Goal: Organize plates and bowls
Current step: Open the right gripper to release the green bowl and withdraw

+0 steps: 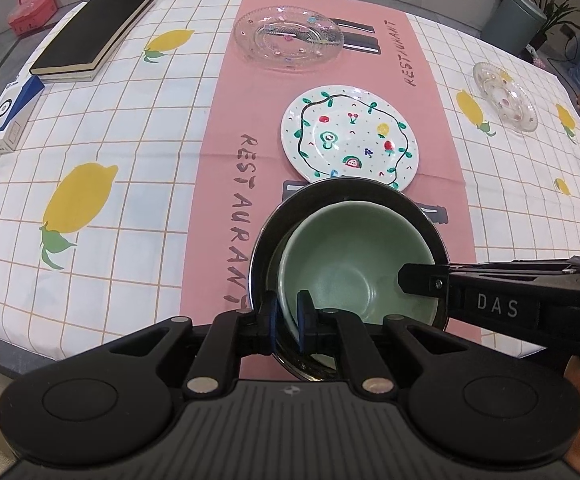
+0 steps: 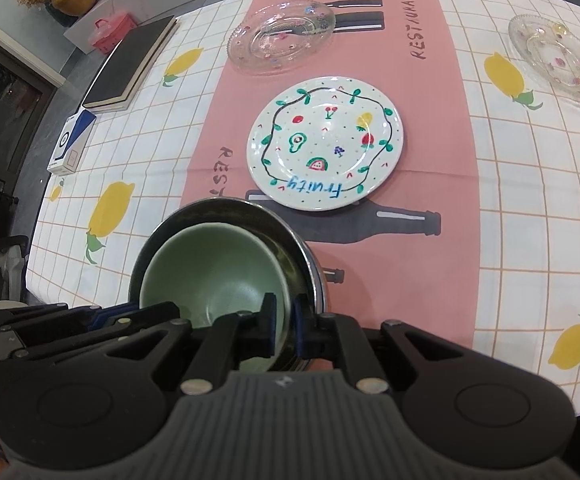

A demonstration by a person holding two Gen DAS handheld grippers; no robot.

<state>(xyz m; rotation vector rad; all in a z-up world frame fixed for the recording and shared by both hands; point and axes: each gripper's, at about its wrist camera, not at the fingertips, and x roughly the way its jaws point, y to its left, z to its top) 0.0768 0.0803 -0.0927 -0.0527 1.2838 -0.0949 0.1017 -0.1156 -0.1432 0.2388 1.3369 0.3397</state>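
Covering the table (image 1: 90, 208) is a checked cloth with lemon prints, crossed by a pink runner (image 1: 226, 92) lettered RESTAURANT. At the near end of the runner, a green bowl (image 1: 353, 264) is being held nested inside a dark bowl (image 1: 264, 240), off-centre and tilted within it.

The left gripper (image 1: 288, 320) is being kept closed on the green bowl's rim, one blue pad inside and one outside the wall. The right gripper (image 2: 282, 324) is being kept clamped on the rim at the opposite side; in the right wrist view its pads are seen pinching the green bowl's wall, with the dark bowl's rim just beside the outer pad. Whether the dark bowl is also being pinched cannot be told.

Just beyond the bowls, a painted plate (image 1: 349, 136) with fruit motifs is lying flat on the runner. A glass plate (image 1: 288, 38) is lying farther along the runner, apart from the painted one. A second glass dish (image 1: 503, 96) is resting on the checked cloth to the right.

At the far left, a black book (image 1: 94, 32) and a blue-and-white box (image 1: 10, 116) are lying near the table edge.
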